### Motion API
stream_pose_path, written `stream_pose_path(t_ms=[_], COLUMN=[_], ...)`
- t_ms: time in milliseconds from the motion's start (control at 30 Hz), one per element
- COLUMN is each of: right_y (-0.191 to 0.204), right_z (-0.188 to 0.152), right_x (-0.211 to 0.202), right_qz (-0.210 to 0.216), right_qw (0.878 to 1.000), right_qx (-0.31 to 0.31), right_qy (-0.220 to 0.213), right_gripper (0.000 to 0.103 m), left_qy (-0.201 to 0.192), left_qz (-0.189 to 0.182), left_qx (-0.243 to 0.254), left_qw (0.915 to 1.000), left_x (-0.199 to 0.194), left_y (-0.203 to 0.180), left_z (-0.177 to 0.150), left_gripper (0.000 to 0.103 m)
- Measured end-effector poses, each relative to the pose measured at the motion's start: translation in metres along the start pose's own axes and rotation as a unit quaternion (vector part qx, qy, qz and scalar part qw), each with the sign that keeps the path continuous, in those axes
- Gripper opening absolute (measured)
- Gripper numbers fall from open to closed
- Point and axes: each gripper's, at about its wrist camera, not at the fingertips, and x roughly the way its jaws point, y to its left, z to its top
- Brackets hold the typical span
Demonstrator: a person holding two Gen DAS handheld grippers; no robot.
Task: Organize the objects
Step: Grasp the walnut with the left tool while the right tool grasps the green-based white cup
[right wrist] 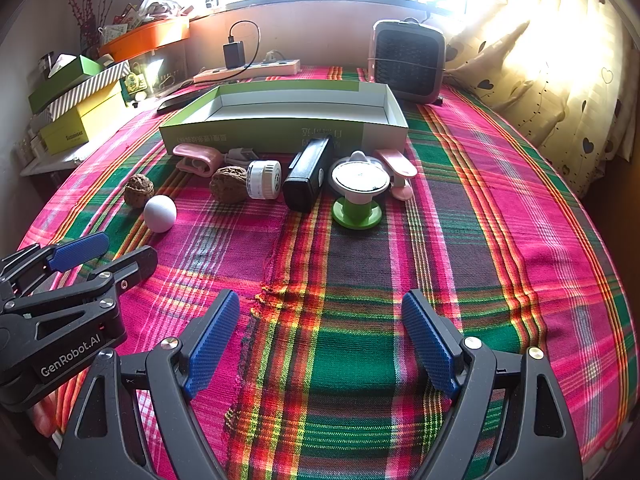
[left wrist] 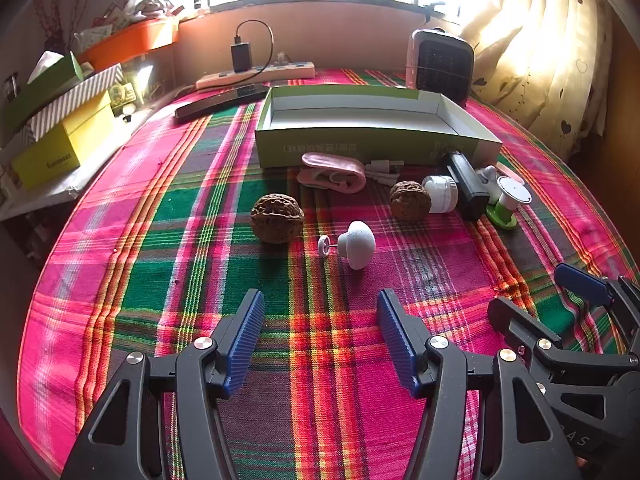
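A: Where's the box point(left wrist: 372, 142) from the left gripper point(left wrist: 320, 338)?

B: Twelve o'clock, well apart, far side of the plaid cloth point(left wrist: 192, 264). Open top, nothing in it that I can see. From the right gripper point(right wrist: 320, 338) it sits at about eleven.

A: And the loose things?

B: In a row along the box's near wall. In the right view, biggest first: black case point(right wrist: 306, 178) at twelve, green-footed spool point(right wrist: 358, 190) just right of it, pink clip point(right wrist: 198, 160) at eleven, another pink clip point(right wrist: 398, 172) behind the spool, white jar point(right wrist: 263, 180) touching a walnut point(right wrist: 228, 184). A white cable point(left wrist: 382, 170) lies by the left clip.

A: Anything nearer?

B: A second walnut point(left wrist: 277, 218) at eleven of the left gripper, and a white knob point(left wrist: 356, 244) with a small pin at twelve, closest of all. Only bare cloth lies between either gripper and them.

A: Behind the box?

B: Heater point(right wrist: 408, 60) at one o'clock, power strip point(right wrist: 248, 72) with a black charger at eleven, remote point(left wrist: 222, 102) beside it.

A: Grippers?

B: Both tilted down at the cloth, side by side, jaws spread wide, nothing between the blue pads point(left wrist: 244, 344).
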Motion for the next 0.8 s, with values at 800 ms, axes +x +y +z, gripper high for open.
stream_pose_path(t_ms=[800], right_y=[-0.0074], right_z=[0.0046], right_x=[0.0023], right_qz=[0.012], right_qw=[1.0], right_qx=[-0.001], right_qy=[0.005], right_gripper=[0.083], left_qy=[0.016], left_qz=[-0.03], left_qx=[0.028], left_qw=[0.999], left_x=[0.0005], left_y=[0.0069], left_z=[0.0005], left_gripper=[0.058])
